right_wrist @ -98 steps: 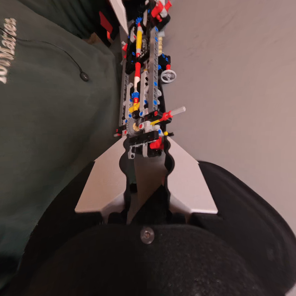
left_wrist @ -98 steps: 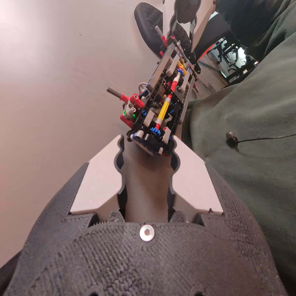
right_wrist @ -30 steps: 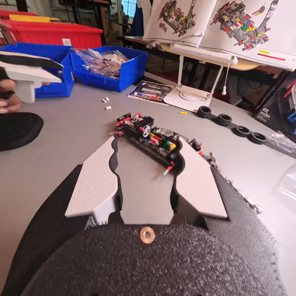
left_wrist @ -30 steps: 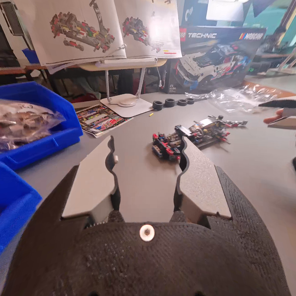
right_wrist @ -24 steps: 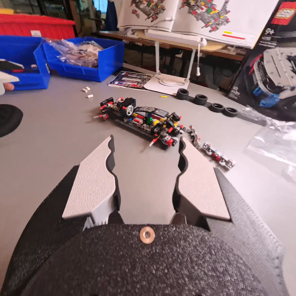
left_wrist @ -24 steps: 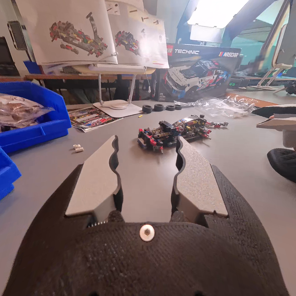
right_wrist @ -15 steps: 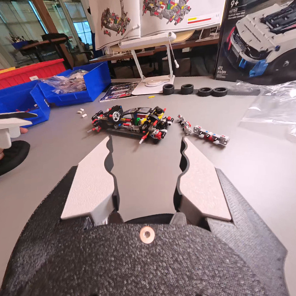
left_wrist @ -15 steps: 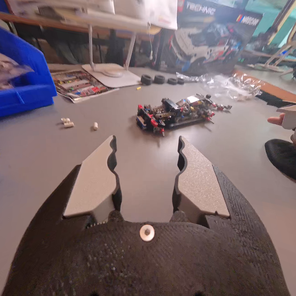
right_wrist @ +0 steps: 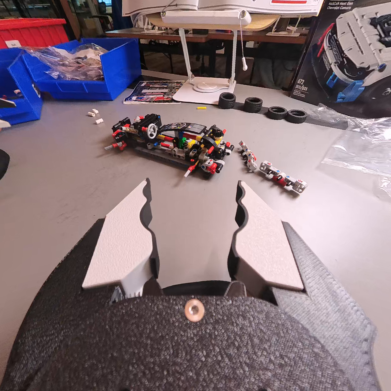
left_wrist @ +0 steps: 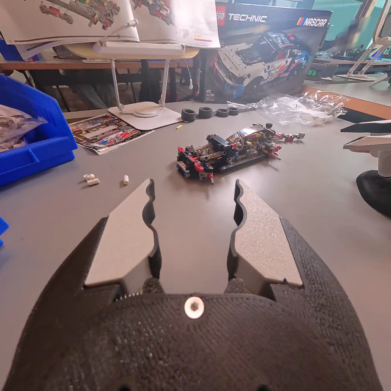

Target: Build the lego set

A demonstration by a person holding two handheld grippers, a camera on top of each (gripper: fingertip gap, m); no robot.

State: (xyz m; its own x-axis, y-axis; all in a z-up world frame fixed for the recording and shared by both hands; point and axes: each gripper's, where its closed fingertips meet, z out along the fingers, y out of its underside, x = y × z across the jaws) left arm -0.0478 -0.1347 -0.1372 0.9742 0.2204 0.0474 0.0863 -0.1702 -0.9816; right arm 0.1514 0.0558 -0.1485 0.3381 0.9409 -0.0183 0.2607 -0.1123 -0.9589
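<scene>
Grey counter (right_wrist: 63, 190), whole frame; left hand-held gripper (left_wrist: 193, 184), lower centre, fingers spread, empty; right hand-held gripper (right_wrist: 192, 183), lower centre, fingers spread, empty; blue bin (right_wrist: 118, 63), upper left; lego chassis (right_wrist: 169, 146), centre, on counter beyond both grippers; four black tyres (right_wrist: 262, 108), upper right; white sub-assembly (right_wrist: 282, 176), right of chassis.

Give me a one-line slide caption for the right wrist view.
Open right gripper faces the partly built multicoloured lego car chassis on the grey table, four black rubber tyres behind.
</scene>
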